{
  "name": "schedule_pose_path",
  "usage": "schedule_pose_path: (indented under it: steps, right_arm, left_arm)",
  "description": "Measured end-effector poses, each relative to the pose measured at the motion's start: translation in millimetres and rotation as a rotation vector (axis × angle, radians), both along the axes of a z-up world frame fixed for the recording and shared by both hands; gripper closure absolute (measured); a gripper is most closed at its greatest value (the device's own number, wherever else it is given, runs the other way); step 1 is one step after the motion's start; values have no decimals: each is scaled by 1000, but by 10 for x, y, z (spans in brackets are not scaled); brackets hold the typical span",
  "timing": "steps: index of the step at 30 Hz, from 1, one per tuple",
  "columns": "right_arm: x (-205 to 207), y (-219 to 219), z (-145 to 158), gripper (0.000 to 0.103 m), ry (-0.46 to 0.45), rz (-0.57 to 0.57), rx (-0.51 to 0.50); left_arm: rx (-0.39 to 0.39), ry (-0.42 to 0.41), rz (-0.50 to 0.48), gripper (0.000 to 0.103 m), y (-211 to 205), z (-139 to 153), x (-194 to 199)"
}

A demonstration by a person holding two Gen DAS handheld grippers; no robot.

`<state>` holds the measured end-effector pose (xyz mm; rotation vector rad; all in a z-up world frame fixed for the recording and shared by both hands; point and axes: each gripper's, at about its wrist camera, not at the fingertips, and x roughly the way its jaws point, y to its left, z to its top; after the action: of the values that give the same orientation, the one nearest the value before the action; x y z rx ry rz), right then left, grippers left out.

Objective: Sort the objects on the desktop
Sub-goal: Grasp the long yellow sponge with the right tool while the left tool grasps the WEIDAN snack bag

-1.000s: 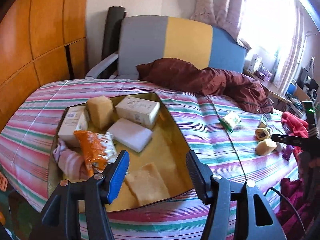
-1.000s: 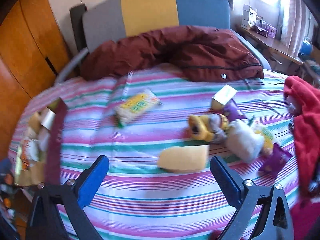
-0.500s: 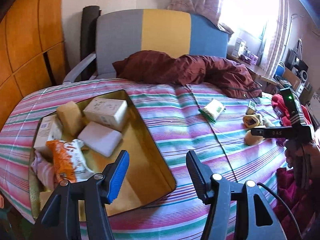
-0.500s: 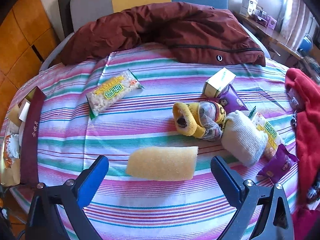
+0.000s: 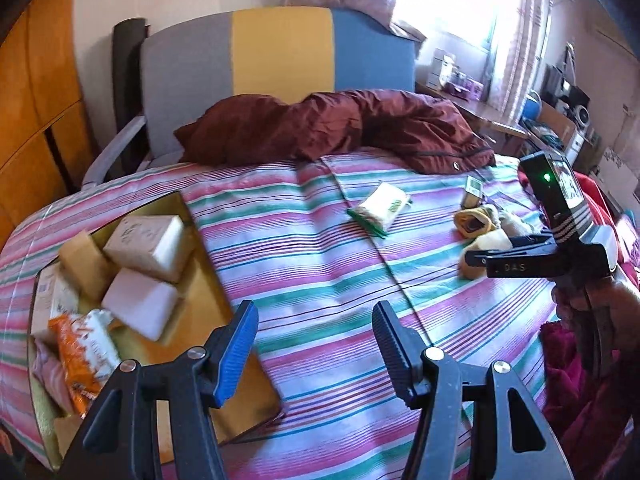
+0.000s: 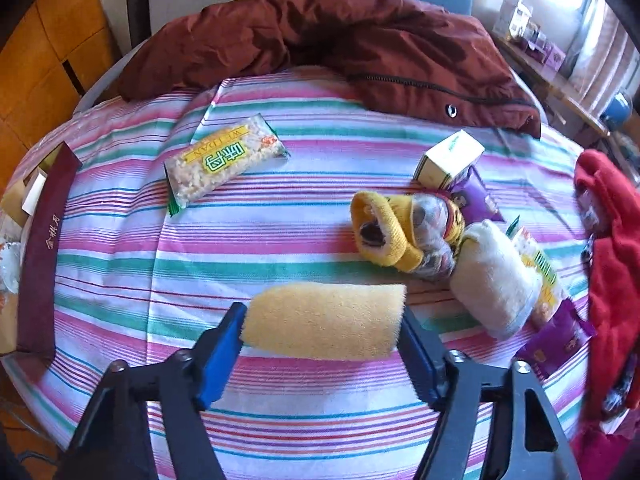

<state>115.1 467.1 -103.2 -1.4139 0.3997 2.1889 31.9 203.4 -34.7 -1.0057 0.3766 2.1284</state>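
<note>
The snack packet [image 6: 224,164] on the striped bedspread [image 6: 280,240] carried green characters on a yellow band and the letters "WEIJIAN", though these were hard to read for certain. The dark red box wall [image 6: 38,272] at the left bore small gold characters that could not be read. In the left wrist view the body of the right gripper [image 5: 466,260] showed the letters "DAS" and a green light.

The right gripper [image 6: 322,324] sat low over the bed, its jaws wide on either side of the yellow sponge [image 6: 324,320], each pad at or just beside one end; whether they pressed it could not be told. The left gripper [image 5: 316,344] hung spread wide with nothing between its jaws, above the near right edge of the gold-lined box [image 5: 216,300], which held a white carton [image 5: 152,246], a white block [image 5: 140,308] and an orange packet [image 5: 80,360].

Right of the sponge lay a yellow sock [image 6: 384,236], a cream roll [image 6: 492,276] and a small white-and-green carton [image 6: 448,158]. A maroon jacket [image 6: 340,44] lay at the far side, before a grey, yellow and blue headboard [image 5: 280,52].
</note>
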Motion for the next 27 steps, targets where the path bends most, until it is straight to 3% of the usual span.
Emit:
schedule_pose_path:
  steps: [11, 27]
  right_arm:
    - [42, -16, 118, 39, 43, 7, 6]
    - [173, 71, 423, 39, 186, -30, -22]
  left_arm:
    - [-60, -19, -136, 43, 678, -137, -145]
    - [-260, 8, -337, 39, 1846, -618, -660]
